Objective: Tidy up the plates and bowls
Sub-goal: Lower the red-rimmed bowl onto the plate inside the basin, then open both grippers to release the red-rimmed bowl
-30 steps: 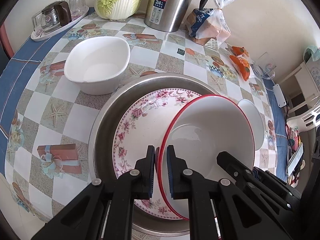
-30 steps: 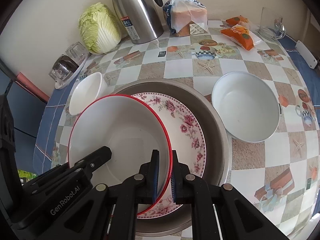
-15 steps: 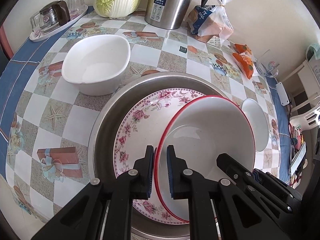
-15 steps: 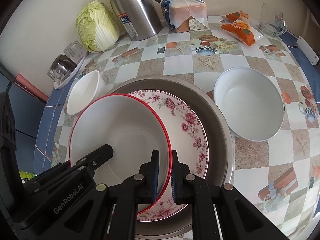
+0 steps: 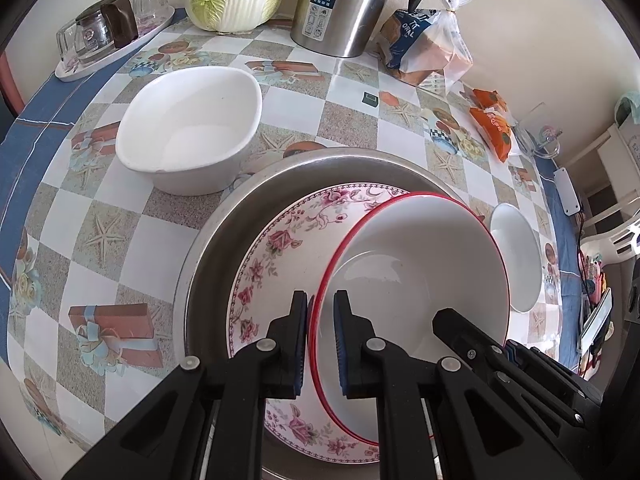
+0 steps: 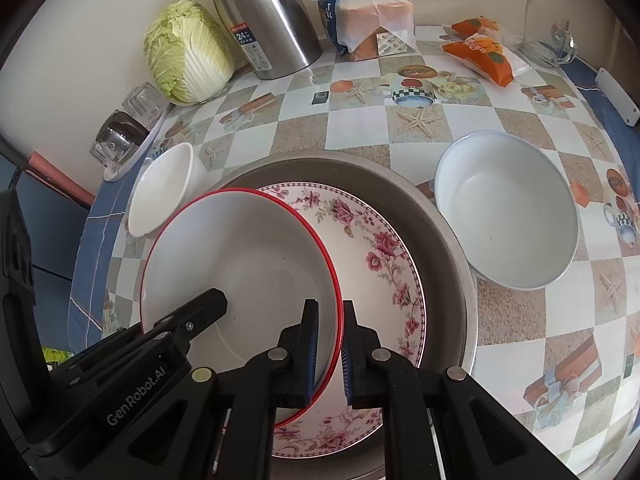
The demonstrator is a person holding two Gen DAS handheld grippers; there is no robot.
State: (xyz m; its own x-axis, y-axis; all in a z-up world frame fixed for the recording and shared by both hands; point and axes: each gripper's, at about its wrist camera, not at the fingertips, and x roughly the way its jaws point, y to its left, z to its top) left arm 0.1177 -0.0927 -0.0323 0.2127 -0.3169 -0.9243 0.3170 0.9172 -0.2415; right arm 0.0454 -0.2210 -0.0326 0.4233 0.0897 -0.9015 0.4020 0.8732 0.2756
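Both claws are clamping the red-rimmed bowl [image 5: 416, 280] by opposite edges: left claw [image 5: 321, 312] and right claw [image 6: 331, 320] each closed tight on the rim. The bowl is sitting tilted over the floral plate [image 5: 280, 264] inside the steel basin [image 5: 208, 248] on the bench [image 5: 80, 240]. Judgement: the holder should be keeping both grips level, lowering evenly, centring before releasing.

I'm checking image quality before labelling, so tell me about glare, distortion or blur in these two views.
Left wrist view: strong fisheye bending with dark corners, a bright sheen on the red-rimmed bowl, and a sharp picture. Right wrist view: the same curved table edge, daylight reflections on the steel kettle, no motion blur.
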